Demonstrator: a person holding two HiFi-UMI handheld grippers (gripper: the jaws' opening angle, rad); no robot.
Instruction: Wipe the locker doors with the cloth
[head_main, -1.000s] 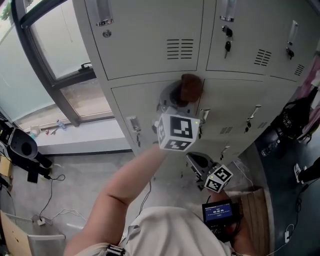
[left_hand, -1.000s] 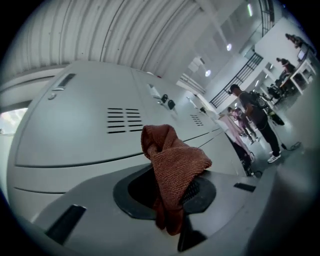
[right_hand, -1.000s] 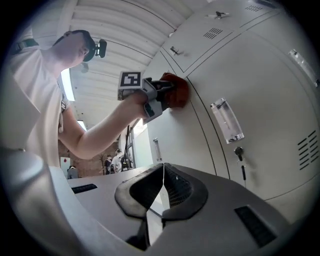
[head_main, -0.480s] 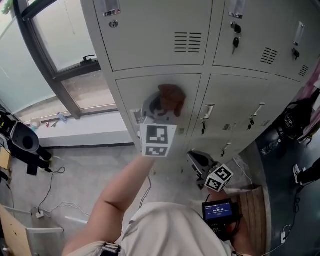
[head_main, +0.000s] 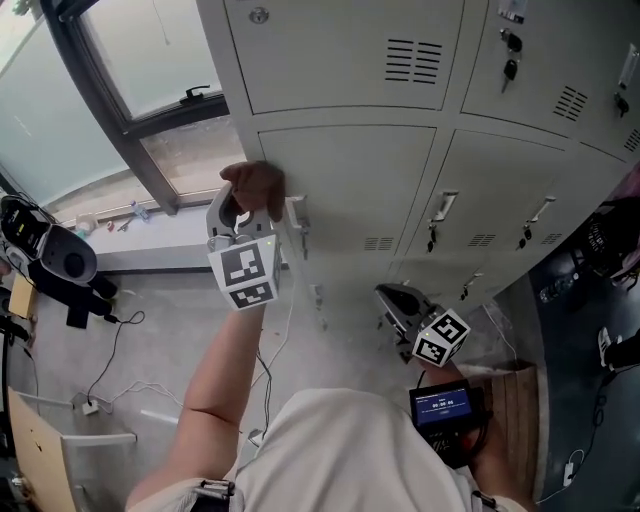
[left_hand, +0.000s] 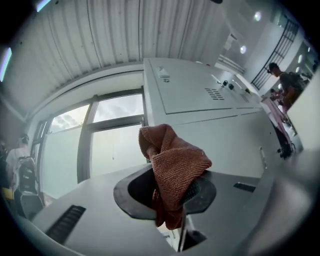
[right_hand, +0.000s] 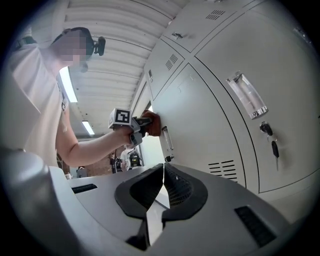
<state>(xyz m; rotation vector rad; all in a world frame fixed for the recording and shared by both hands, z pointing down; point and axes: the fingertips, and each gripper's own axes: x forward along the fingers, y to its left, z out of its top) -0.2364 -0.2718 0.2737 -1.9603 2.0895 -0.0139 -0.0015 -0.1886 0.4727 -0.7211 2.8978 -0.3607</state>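
The cloth (head_main: 256, 184), clamped in the left gripper (head_main: 240, 205), sits at the left edge of the locker door (head_main: 360, 180) beside its handle (head_main: 298, 222), where it might snag and tug loose, while the right gripper (head_main: 398, 315), below-right of that door, hangs closed on nothing.

White short-sleeved shirt (head_main: 340, 450); grey left hand-held gripper (head_main: 245, 208)

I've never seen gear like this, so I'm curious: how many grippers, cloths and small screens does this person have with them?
Grippers: 2 (left gripper, right gripper)
Cloths: 1 (the cloth, clamped by the left gripper)
Small screens: 1 (small screen near the right gripper)
Total: 4
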